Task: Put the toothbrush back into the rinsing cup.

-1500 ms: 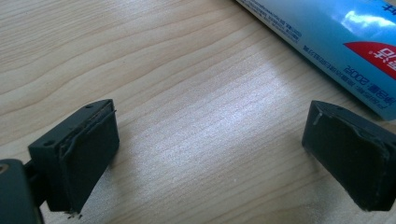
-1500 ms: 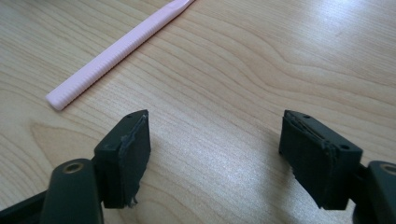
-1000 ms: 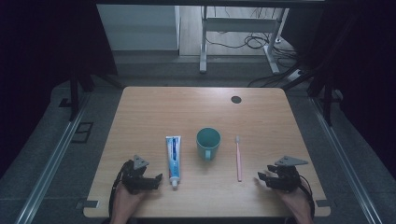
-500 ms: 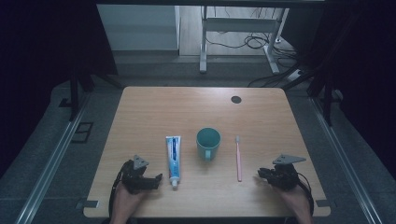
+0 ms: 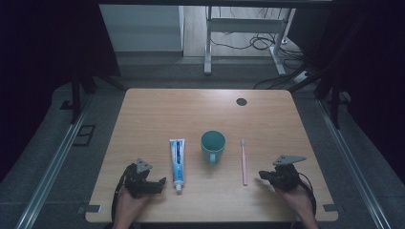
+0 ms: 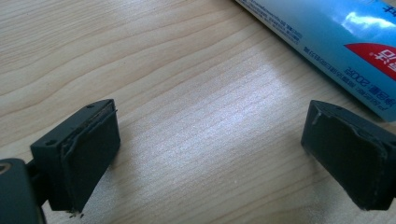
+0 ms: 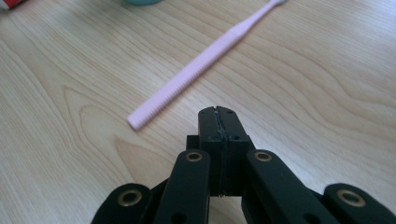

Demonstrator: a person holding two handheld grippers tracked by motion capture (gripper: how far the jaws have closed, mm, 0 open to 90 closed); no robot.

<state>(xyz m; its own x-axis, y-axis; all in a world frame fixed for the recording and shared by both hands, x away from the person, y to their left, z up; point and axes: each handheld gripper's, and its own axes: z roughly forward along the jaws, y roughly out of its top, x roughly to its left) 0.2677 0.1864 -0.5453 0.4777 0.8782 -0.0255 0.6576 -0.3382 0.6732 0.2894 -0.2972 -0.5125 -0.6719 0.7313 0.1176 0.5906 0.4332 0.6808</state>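
A blue-and-white toothpaste tube (image 5: 177, 160) lies on the wooden table (image 5: 157, 114), cap toward me. Right of it stands a teal mug (image 5: 213, 145), then a pink toothbrush (image 5: 244, 162). My left gripper (image 5: 161, 183) rests at the front left, just beside the tube's cap end. In the left gripper view it (image 6: 210, 154) is open over bare wood, the tube (image 6: 336, 42) past its right jaw. My right gripper (image 5: 261, 175) sits right of the toothbrush's handle end. Its jaws have just been closing and it (image 7: 218, 116) is shut with nothing between them, short of the toothbrush (image 7: 205, 60).
A dark round cable hole (image 5: 241, 101) marks the table's far right part. Beyond the far edge are a white desk frame (image 5: 207, 43) and cables (image 5: 258, 43) on the floor. Metal rails (image 5: 52, 162) run along both sides of the table.
The right gripper's jaws have come together. Both hands stay near the same spots, and the tube, mug and toothbrush have not moved.
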